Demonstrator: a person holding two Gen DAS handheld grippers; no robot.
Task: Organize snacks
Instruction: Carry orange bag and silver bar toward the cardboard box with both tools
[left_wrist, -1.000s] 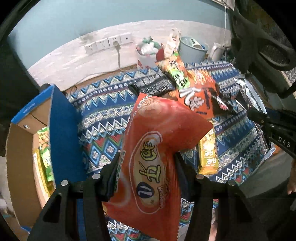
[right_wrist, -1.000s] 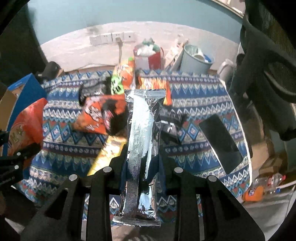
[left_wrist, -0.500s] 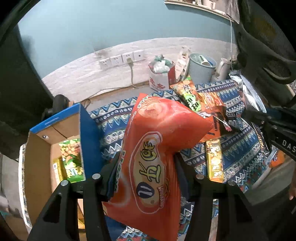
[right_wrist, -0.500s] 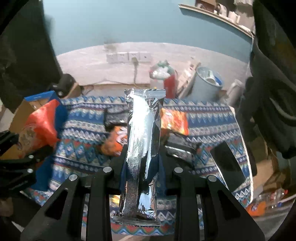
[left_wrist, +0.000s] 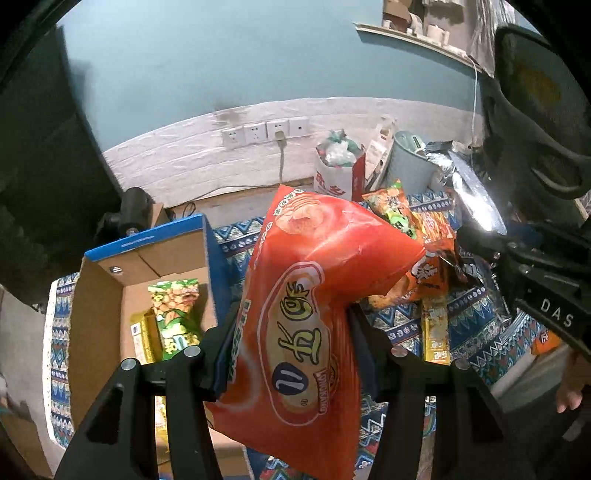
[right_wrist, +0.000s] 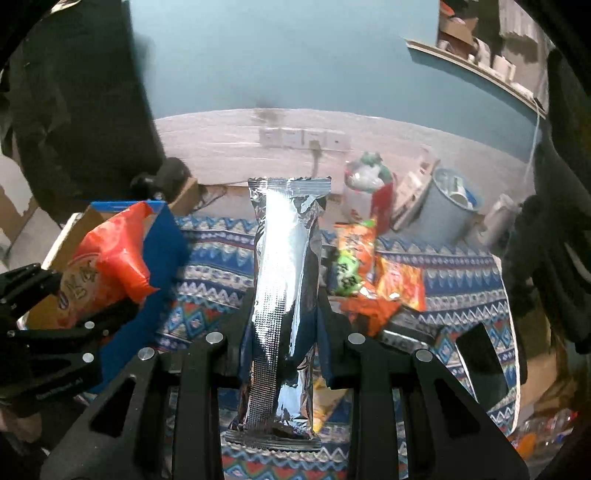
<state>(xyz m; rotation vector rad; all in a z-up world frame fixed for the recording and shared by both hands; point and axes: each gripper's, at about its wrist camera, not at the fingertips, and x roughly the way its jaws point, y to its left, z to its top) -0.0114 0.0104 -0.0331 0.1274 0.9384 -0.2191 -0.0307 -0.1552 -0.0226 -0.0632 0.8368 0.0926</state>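
Compared with the frame one second earlier, you had raised both grippers: more of the blue wall and the shelf showed, and the cardboard box (left_wrist: 110, 295) had come further into the left wrist view, its interior now exposed.

Your left gripper (left_wrist: 291, 343) had its fingers closed on the orange snack bag (left_wrist: 310, 306), a glossy, puffed plastic pouch with a crimped top edge and a yellow oval label. The bag stood upright between the fingers, just right of the box and above its blue flap.

Your right gripper (right_wrist: 282, 332) had its fingers clamped on the silver packet (right_wrist: 284, 295), a long, narrow foil sleeve with a fine embossed grain and serrated end seals. It stood upright, above the near middle of the table.

The box was open-topped, brown corrugated board with a blue outer face. It held a green snack packet (left_wrist: 175, 314) and a yellow packet (left_wrist: 142, 339) beside it.

The patterned cloth (right_wrist: 218, 266) on the table carried blue, white and red zigzag bands. A loose pile of orange and green snack packets (right_wrist: 369, 273) lay on it at the far right.
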